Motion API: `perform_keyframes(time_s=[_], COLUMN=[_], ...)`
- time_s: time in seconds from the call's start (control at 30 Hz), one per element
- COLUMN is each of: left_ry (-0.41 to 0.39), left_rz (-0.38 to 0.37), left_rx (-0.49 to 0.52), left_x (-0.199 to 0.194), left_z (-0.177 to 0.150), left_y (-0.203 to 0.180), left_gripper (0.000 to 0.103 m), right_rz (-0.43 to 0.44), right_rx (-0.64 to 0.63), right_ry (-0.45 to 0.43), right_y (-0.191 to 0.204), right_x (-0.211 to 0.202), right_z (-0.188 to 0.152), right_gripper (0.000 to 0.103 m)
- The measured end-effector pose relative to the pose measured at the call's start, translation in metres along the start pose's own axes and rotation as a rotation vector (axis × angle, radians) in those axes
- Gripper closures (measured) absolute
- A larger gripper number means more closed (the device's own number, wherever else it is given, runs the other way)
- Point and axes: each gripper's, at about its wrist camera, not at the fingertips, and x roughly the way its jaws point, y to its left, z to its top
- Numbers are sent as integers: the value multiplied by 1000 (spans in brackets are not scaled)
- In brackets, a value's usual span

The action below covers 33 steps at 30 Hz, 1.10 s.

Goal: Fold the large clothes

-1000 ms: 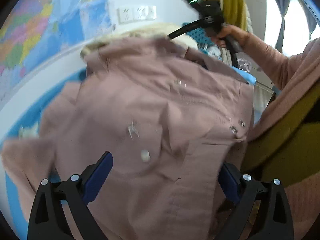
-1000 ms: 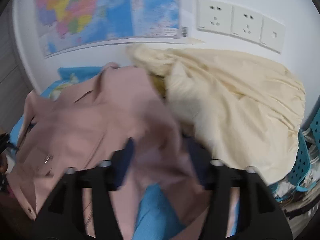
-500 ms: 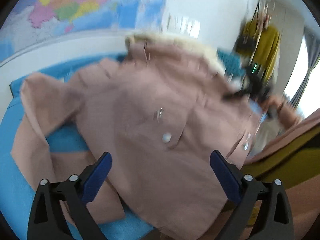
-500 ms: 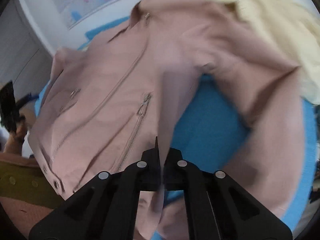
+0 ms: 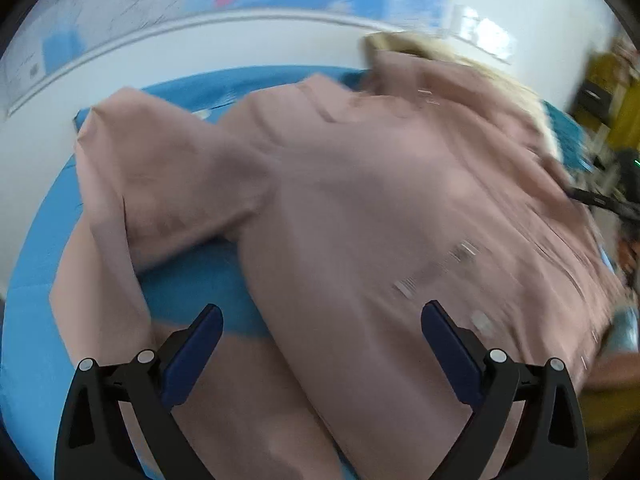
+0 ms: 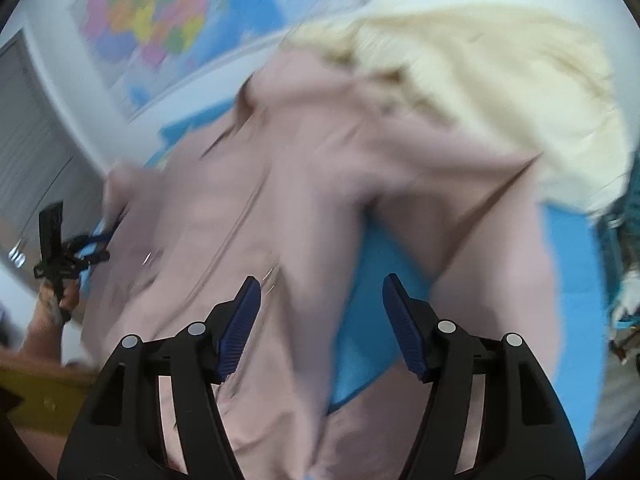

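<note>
A dusty-pink zip jacket [image 5: 360,200] lies spread on the blue surface [image 5: 192,280], with one sleeve [image 5: 160,184] bent out at the left. My left gripper [image 5: 320,316] hovers open over its lower body, and nothing is pinched. In the right wrist view the jacket [image 6: 280,208] fills the middle. My right gripper [image 6: 320,284] is opening its jaws above a sleeve edge and a patch of bare blue; the pads press on nothing. My left gripper [image 6: 56,248] also shows in a hand at the far left. Both views are blurred by motion.
A cream garment [image 6: 500,80] is heaped at the back right, touching the jacket's collar end. A coloured map [image 6: 160,20] hangs on the white wall behind. A person's sleeve [image 6: 36,332] is at the lower left. Teal items [image 6: 624,216] sit at the right edge.
My right gripper went from open to shut on a fold of the jacket and now stands open again. The left gripper stayed open while its view swung across to the jacket's left sleeve.
</note>
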Motion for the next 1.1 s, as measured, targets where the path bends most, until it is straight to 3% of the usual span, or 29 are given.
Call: perform_keyframes(time_s=[0.1, 0.2, 0.3, 0.4, 0.47, 0.5, 0.53, 0.57, 0.7, 0.83, 0.9, 1.0, 1.1], left_ry=[7, -57, -127, -144, -139, -137, -136, -132, -114, -118, -130, -142, -169], left_rz=[48, 105, 111, 79, 60, 49, 39, 17, -68, -172, -235, -353, -387], left_rx=[-35, 15, 95, 161, 205, 222, 236, 255, 299, 332, 333, 287, 245], left_x=[17, 9, -5, -8, -3, 0, 3, 8, 24, 35, 37, 36, 31], left_z=[19, 30, 38, 50, 57, 61, 64, 68, 78, 93, 100, 111, 115], left_y=[8, -1, -21, -42, -56, -63, -69, -77, -103, -132, -141, -142, -132], left_gripper=[15, 17, 17, 14, 14, 14, 13, 13, 14, 14, 14, 14, 14], right_rz=[-144, -293, -291, -194, -154, -143, -125, -94, 66, 201, 279, 380, 498], right_rx=[23, 66, 151, 229, 209, 206, 221, 240, 280, 118, 42, -94, -181], right_ry=[-88, -111, -61, 28, 76, 89, 96, 82, -111, -222, -216, -141, -4], right_y=[-15, -41, -75, -94, -96, -96, -98, -102, -97, -43, -9, 51, 106], right_x=[-20, -34, -28, -3, 11, 14, 15, 8, -59, -125, -135, -122, -77], right_z=[8, 9, 4, -7, -15, -17, -18, -19, 3, 38, 50, 62, 62], right_gripper=[22, 11, 10, 10, 39, 72, 93, 96, 98, 98, 98, 98, 85])
